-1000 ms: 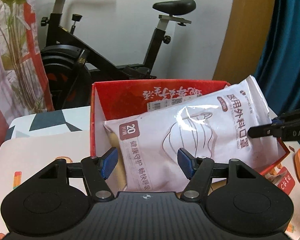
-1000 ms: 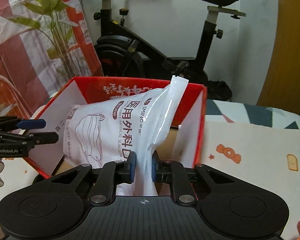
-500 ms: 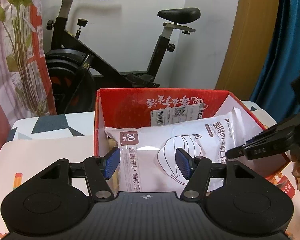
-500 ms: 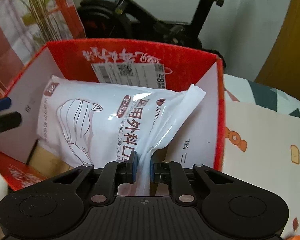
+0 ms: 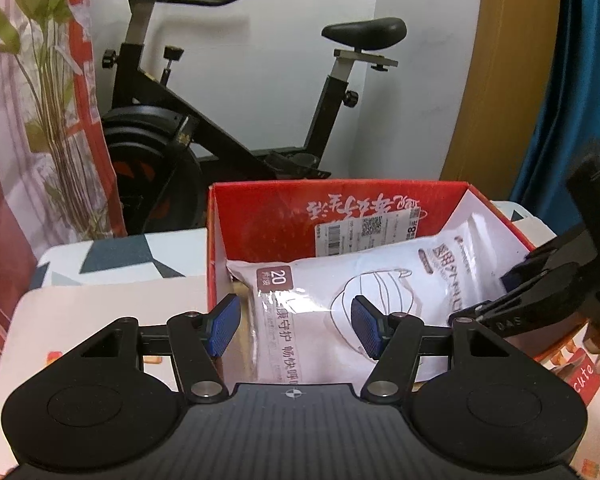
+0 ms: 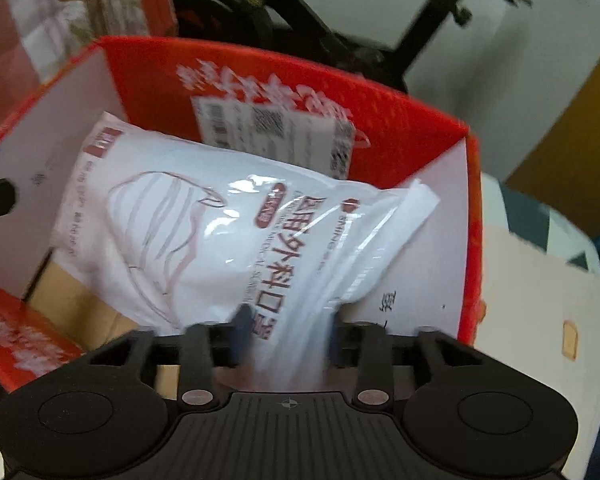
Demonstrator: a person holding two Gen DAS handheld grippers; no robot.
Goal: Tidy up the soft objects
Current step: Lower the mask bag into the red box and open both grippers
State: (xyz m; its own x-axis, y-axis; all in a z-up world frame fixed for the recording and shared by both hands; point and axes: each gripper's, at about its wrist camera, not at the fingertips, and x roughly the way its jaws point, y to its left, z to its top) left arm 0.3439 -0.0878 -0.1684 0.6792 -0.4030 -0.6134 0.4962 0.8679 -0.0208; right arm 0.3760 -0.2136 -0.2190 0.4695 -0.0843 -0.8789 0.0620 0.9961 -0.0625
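Mask pack [image 6: 204, 232]: you see it lying inside the red box [image 6: 400, 128].
Right gripper [image 6: 286, 334]: your jaws have just been opening; pack end between them, unclamped.
Left gripper [image 5: 294, 326]: your jaws stand apart, empty.

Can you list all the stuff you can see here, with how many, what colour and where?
mask pack: one, white, lying in the box
box: one, red outside, white inside, open, on the table
table: one, white cover with little pictures, under the box
exercise bike: one, black, behind the table
curtain: one, blue, at the far right
left gripper: one, black with blue pads, open, nothing between the pads
right gripper: one, black, jaws just opened around the pack's end
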